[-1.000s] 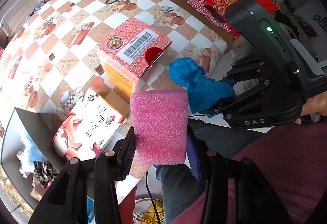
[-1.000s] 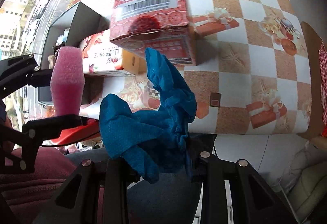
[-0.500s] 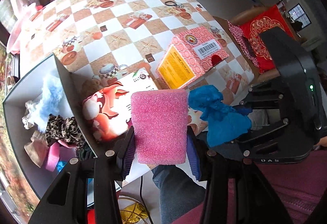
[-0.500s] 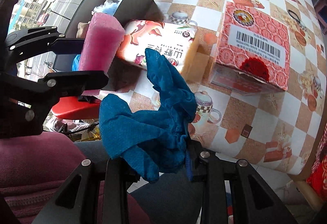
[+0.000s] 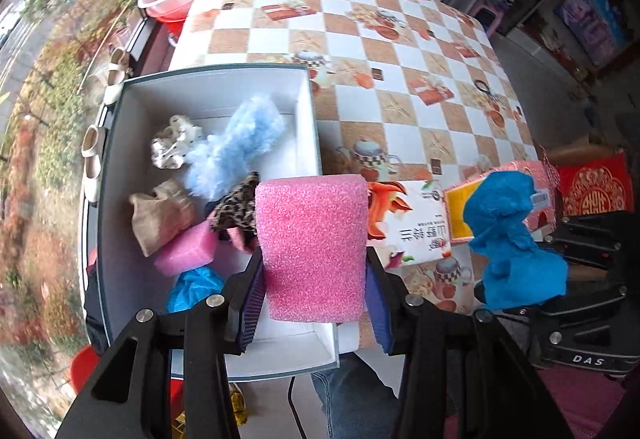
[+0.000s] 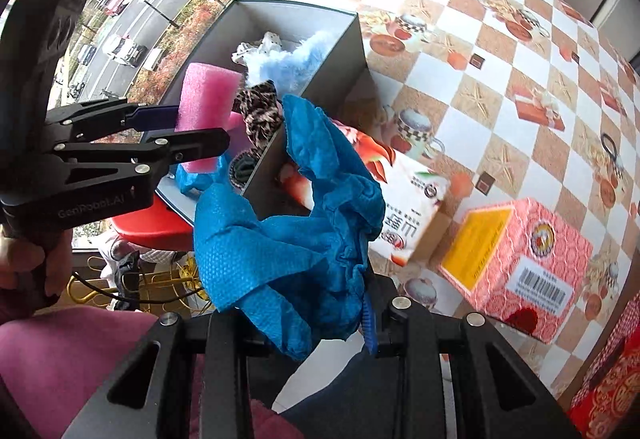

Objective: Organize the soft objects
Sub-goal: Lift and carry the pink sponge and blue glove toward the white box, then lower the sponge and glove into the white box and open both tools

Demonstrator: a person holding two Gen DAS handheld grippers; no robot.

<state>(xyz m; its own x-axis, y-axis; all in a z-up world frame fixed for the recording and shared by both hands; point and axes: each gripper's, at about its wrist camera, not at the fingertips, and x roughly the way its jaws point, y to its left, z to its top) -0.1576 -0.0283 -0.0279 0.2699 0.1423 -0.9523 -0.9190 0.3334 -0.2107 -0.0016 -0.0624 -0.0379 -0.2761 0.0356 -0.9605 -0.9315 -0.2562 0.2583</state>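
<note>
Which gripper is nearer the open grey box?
Left. The left gripper, clamping the pink foam block, hangs at the grey box. The right gripper, shut on the blue cloth, is off beside the box.

Black left gripper (image 5: 314, 303), silver screws, ribbed purple pads (image 5: 252, 303); right gripper (image 6: 320, 323) matches, lettered "DAS". Maroon top (image 6: 60, 359), blue jeans (image 5: 352, 399).

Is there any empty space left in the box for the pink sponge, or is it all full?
The grey box has bare floor at its far end, beyond the spotted scrunchie and fluffy blue piece, and along its near wall below the pink foam block. The middle is crowded: leopard scrunchie, tan cloth, smaller pink foam.
</note>
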